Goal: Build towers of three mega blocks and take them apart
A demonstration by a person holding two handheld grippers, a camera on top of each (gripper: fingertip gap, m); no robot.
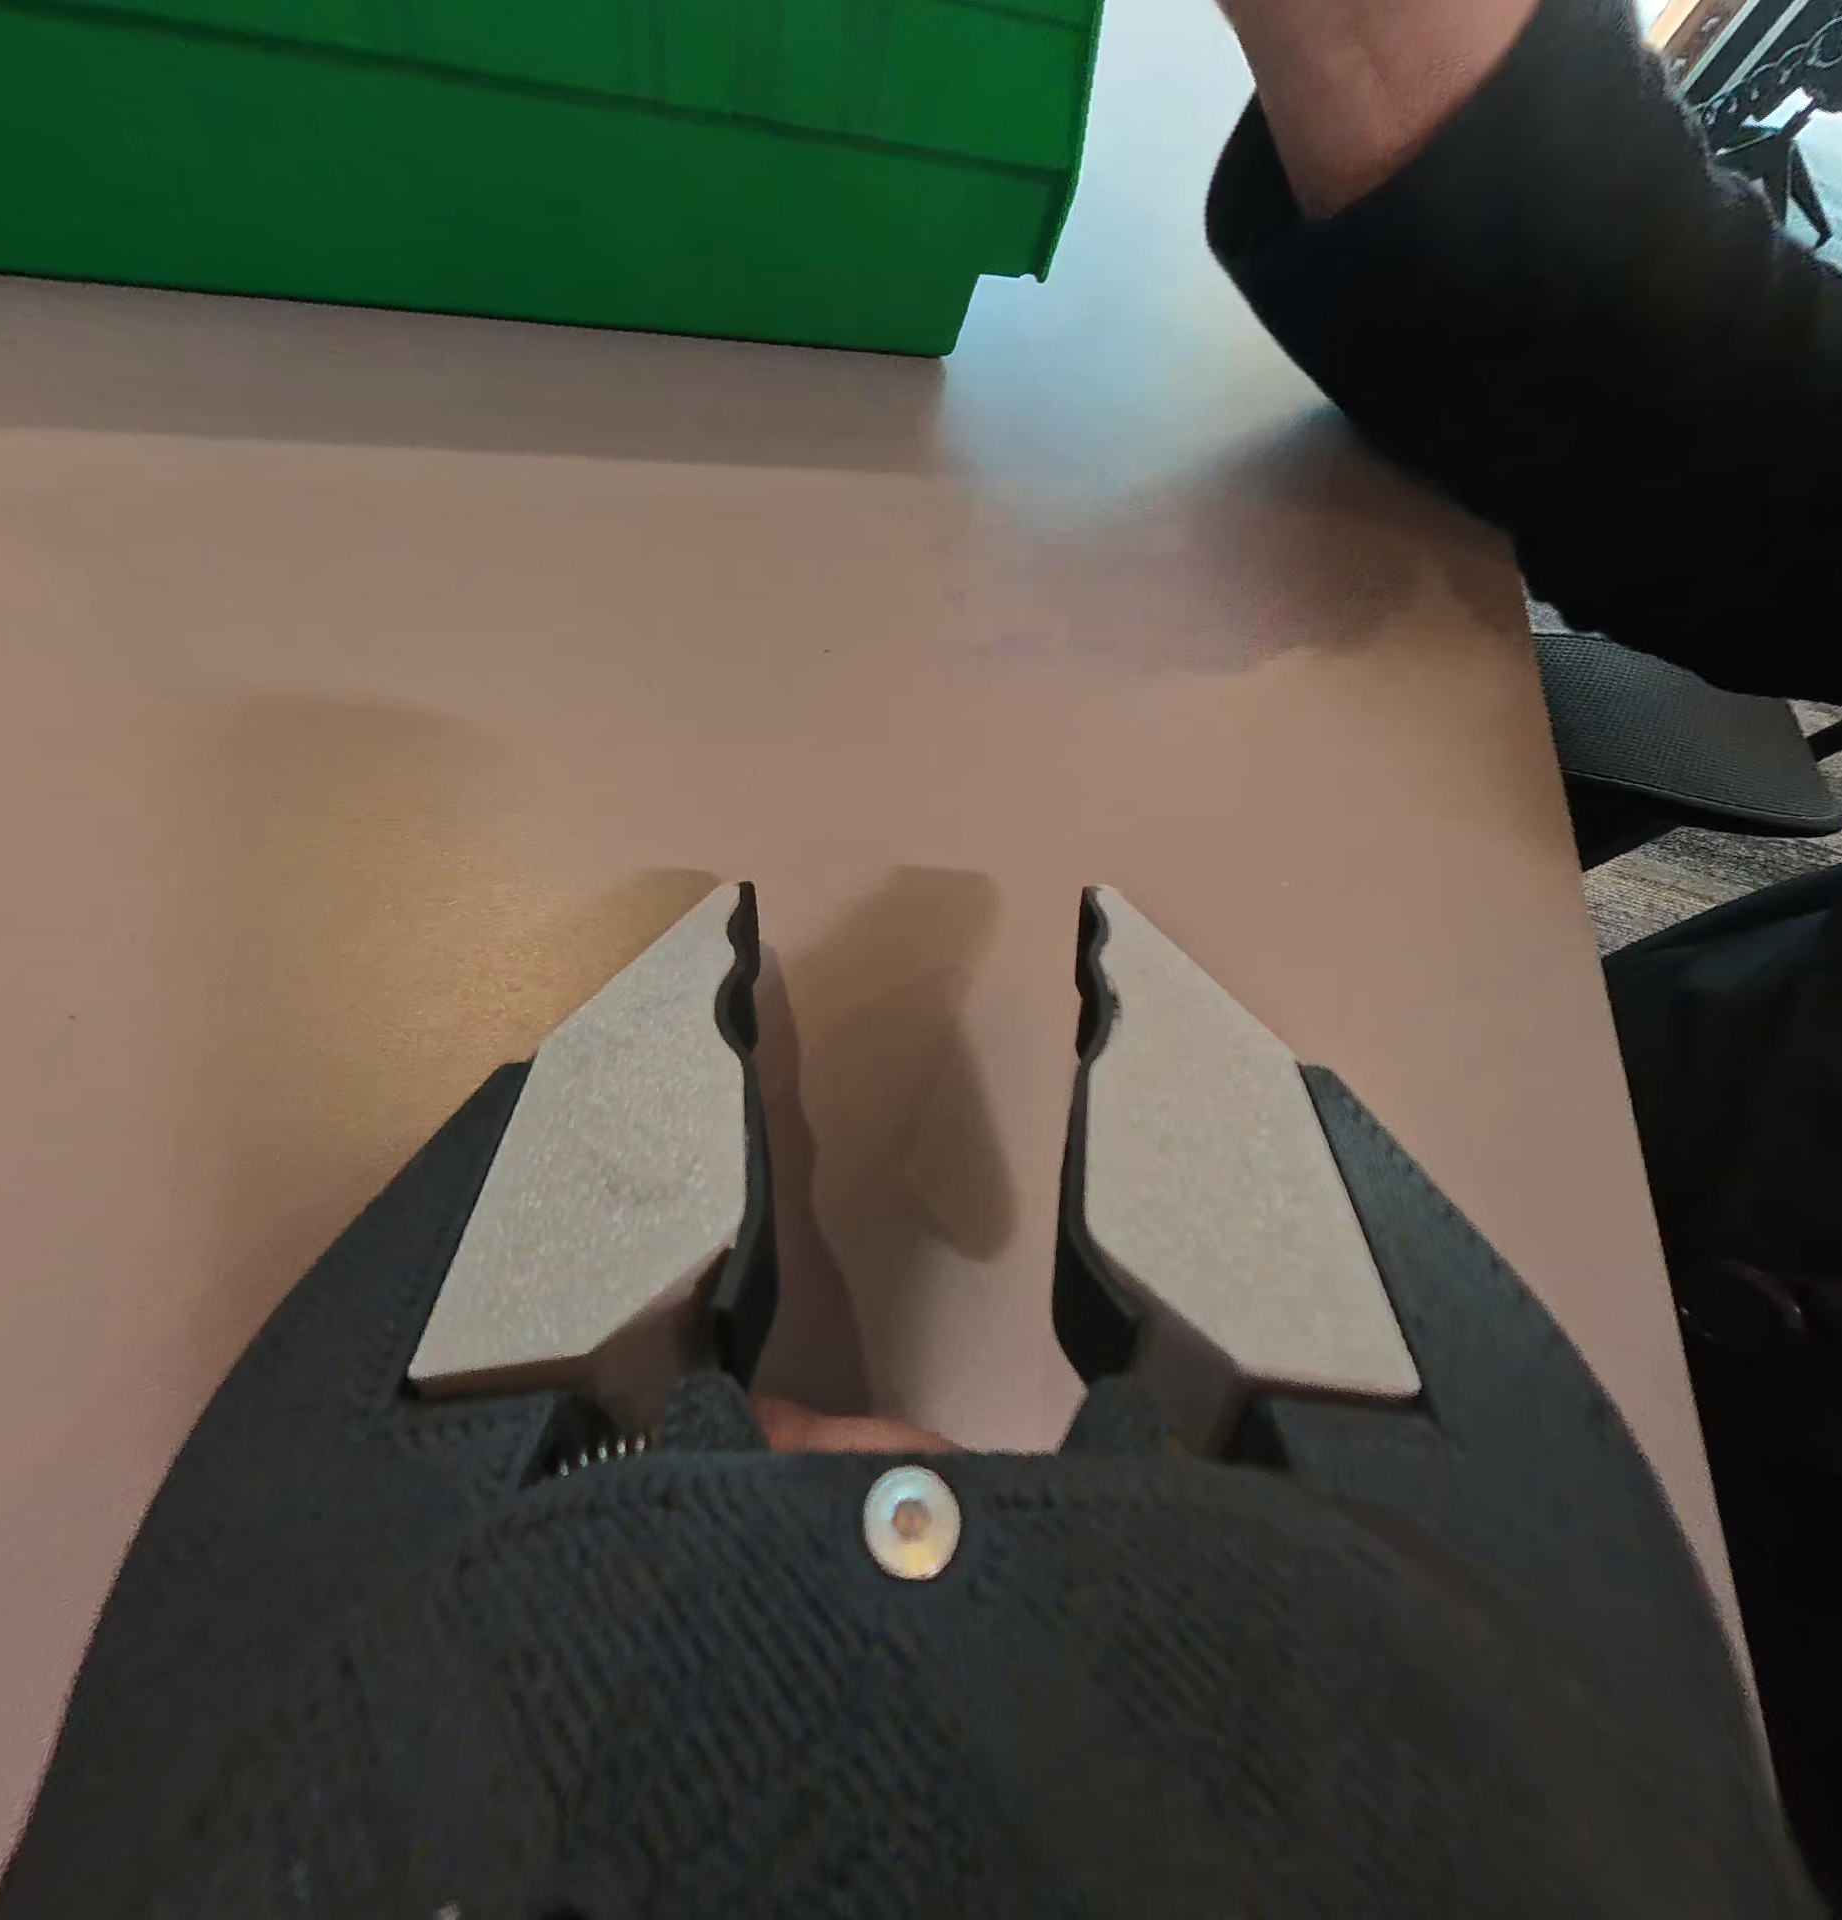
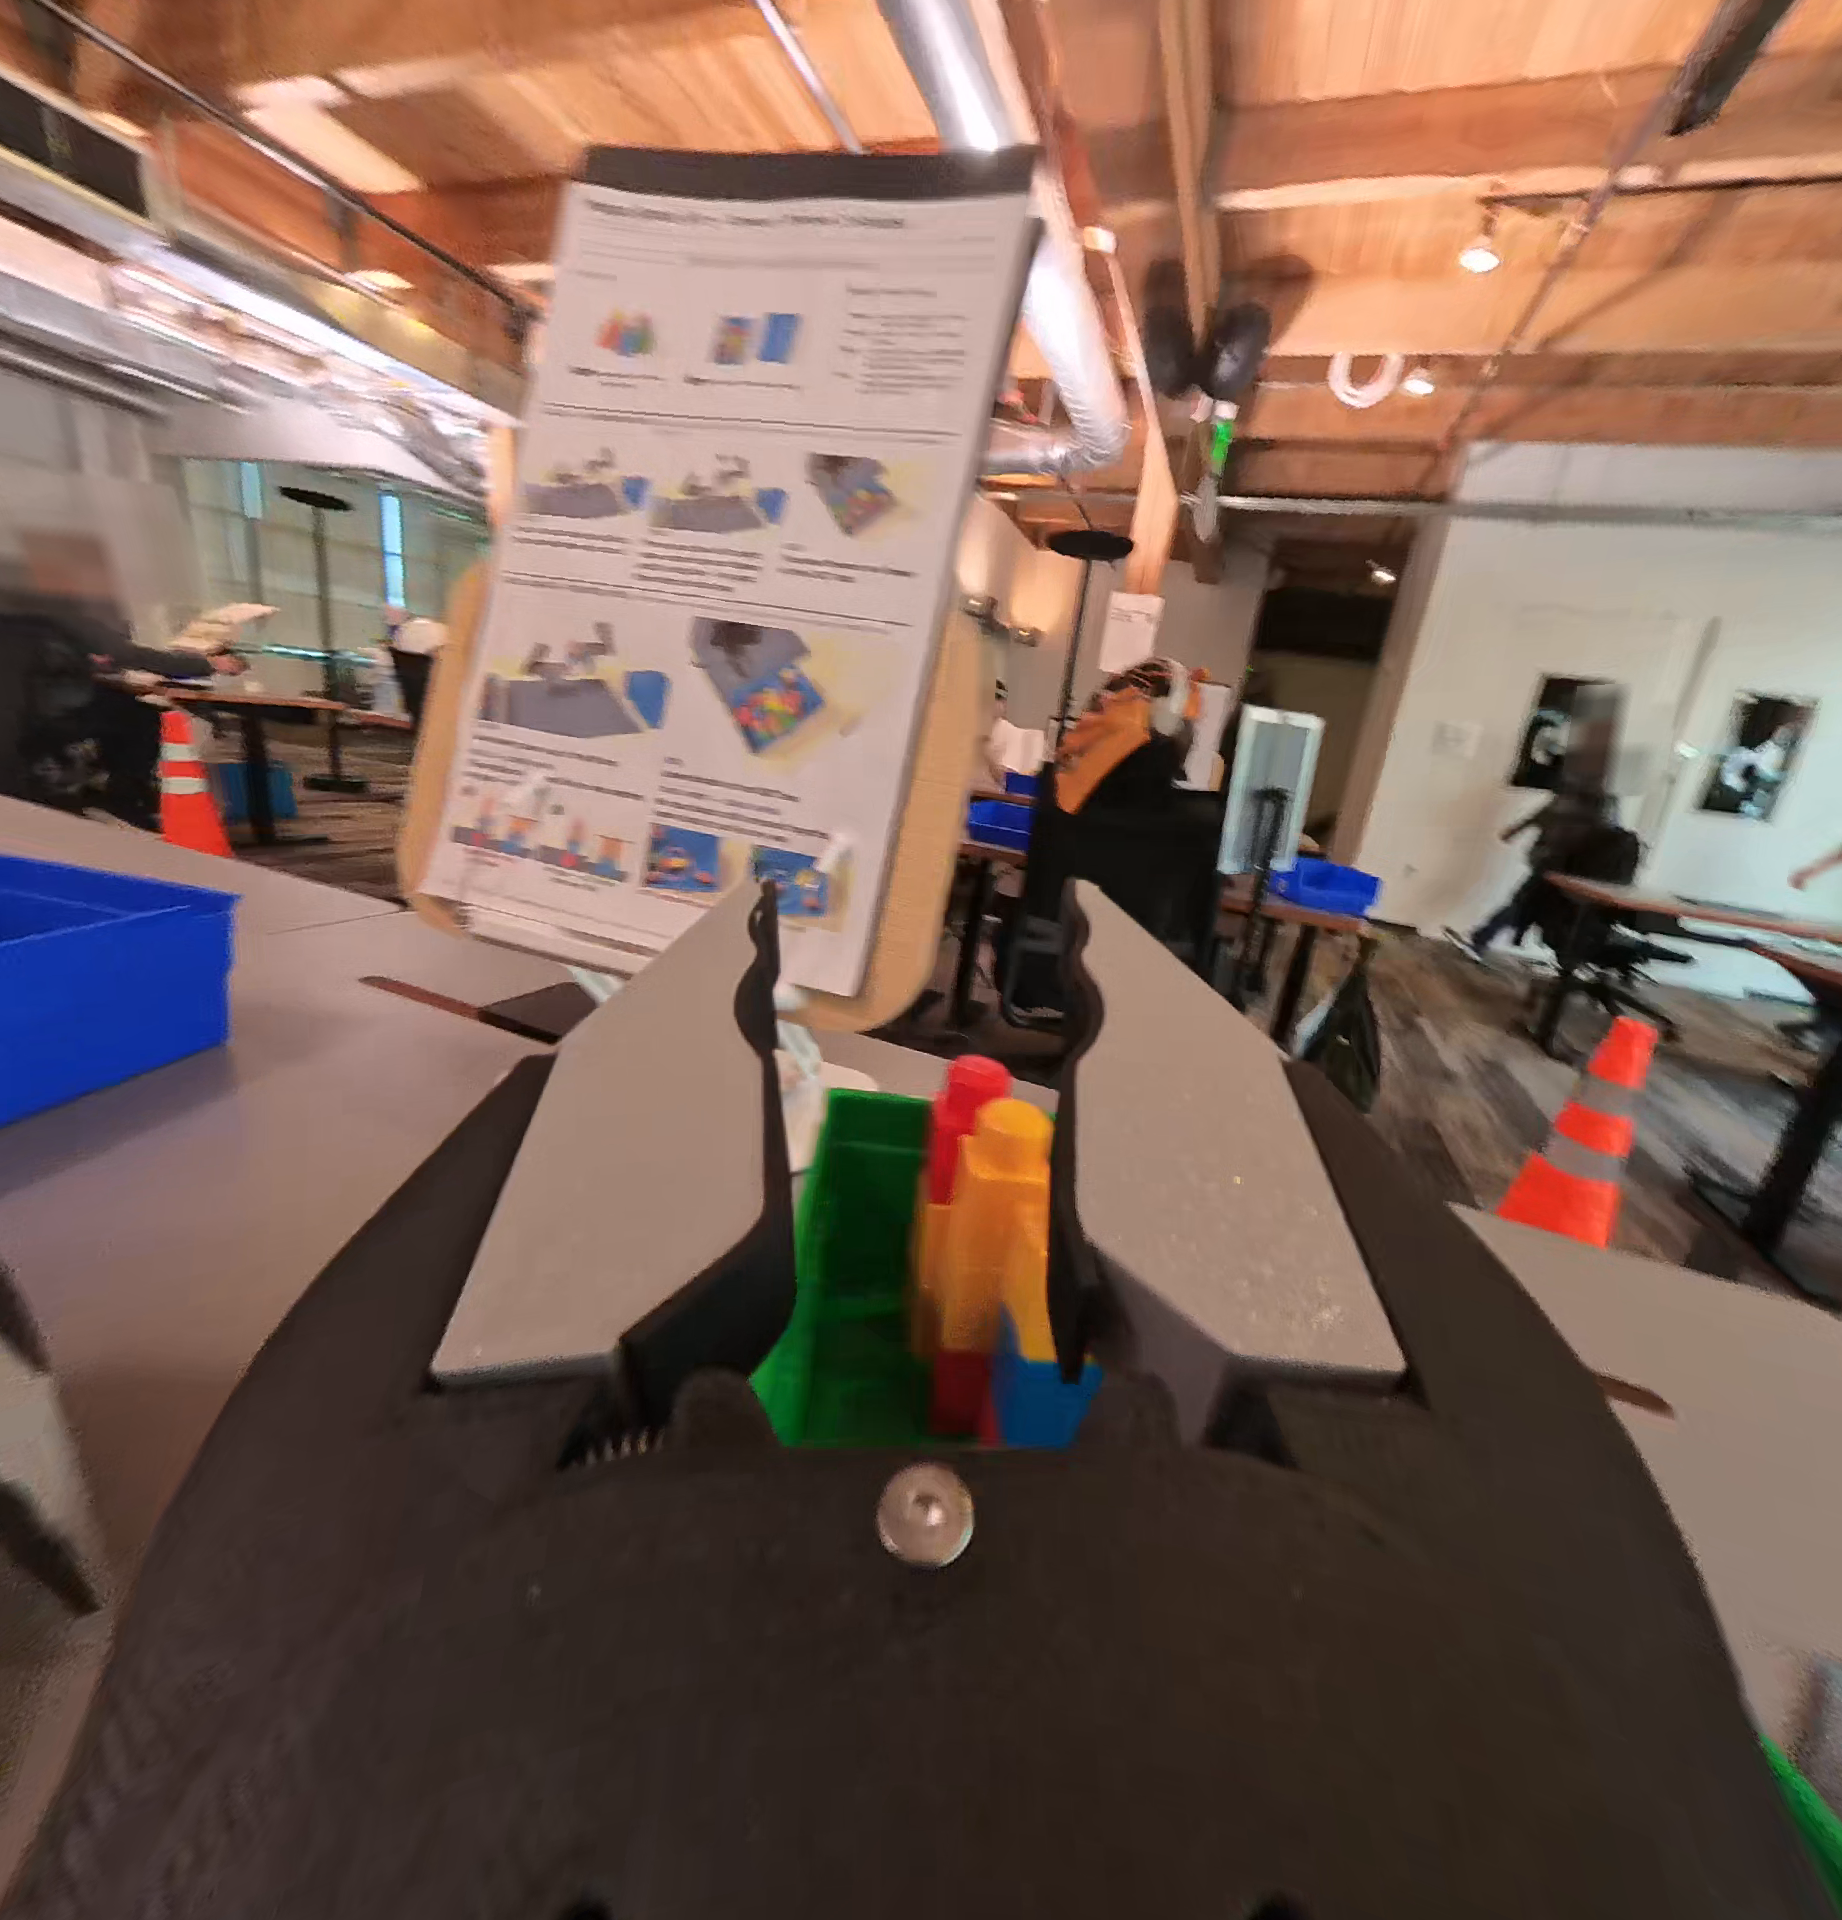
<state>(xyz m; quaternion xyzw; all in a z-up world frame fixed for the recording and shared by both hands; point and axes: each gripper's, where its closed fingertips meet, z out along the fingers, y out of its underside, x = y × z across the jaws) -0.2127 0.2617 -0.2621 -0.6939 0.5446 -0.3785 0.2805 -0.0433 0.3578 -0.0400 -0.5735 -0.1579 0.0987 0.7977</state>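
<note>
Pale tabletop lies bare under your left gripper, jaws apart and empty, the green bin well ahead. Your right gripper, jaws apart, looks over that bin: the blocks, orange, red and blue, stand upright below, between its fingers. Blur and the gripper body hide their bases, and whether any are joined.

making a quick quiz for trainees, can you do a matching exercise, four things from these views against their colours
Things:
1. bin on the table behind the left hand-held gripper
2. tray at left in the right wrist view
3. traffic cone
4. sleeve

Colours:
A. orange
B. black
C. green
D. blue

Pairs: 1-C, 2-D, 3-A, 4-B
</note>
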